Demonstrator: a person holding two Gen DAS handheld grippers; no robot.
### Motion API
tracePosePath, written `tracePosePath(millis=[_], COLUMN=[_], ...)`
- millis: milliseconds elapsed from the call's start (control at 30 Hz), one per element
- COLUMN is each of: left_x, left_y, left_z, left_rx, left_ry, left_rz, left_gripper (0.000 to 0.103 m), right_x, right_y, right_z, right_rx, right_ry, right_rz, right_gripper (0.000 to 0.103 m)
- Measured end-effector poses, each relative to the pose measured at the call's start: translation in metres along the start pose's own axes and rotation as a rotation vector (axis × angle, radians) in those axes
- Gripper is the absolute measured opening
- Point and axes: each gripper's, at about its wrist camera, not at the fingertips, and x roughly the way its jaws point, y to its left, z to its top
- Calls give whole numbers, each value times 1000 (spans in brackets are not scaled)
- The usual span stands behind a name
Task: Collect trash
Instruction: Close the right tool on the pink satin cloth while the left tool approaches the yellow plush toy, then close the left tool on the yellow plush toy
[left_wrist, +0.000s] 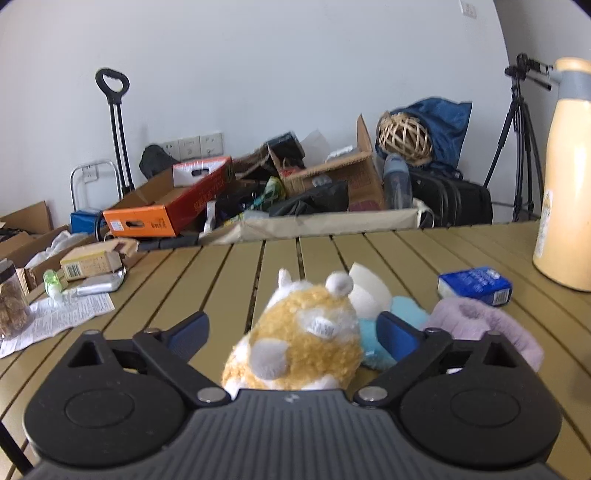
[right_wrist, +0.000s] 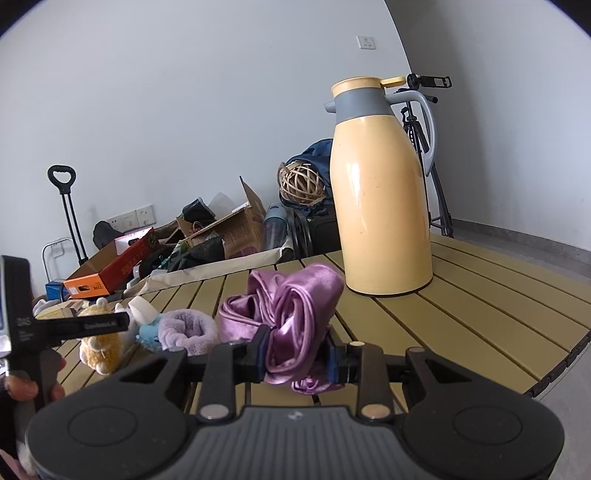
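Note:
On the slatted tan table a yellow and white plush toy sits between the fingers of my left gripper, which is open; the pads stand clear of it. A light blue plush and a lilac fluffy piece lie just right of it, with a blue tissue pack behind. My right gripper is shut on a bunched purple satin cloth, held just above the table. In the right wrist view the yellow plush lies at far left.
A tall cream thermos jug stands on the table behind the cloth. At the table's left lie a printed leaflet, a small carton, a foil pack and a jar. Boxes and bags crowd the floor beyond.

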Motion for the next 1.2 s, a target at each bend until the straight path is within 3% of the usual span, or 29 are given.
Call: tracePosePath(millis=[33, 133, 267, 733, 1200], left_x=[3, 6, 3, -24, -94], left_y=[0, 5, 8, 14, 23], left_z=[-1, -1, -2, 4, 14], left_rx=[-2, -23, -22, -29, -33], left_ry=[17, 39, 19, -50, -195], left_rz=[7, 10, 21, 45, 38], left_gripper=[89, 66, 54, 51, 51], right_x=[0, 1, 2, -2, -14], right_y=[0, -1, 0, 0, 7], right_z=[0, 0, -1, 3, 5], right_rx=[1, 1, -1, 2, 8], right_ry=[0, 3, 6, -16, -40], right_rz=[0, 1, 7, 45, 92], right_gripper=[28, 29, 29, 29, 29])
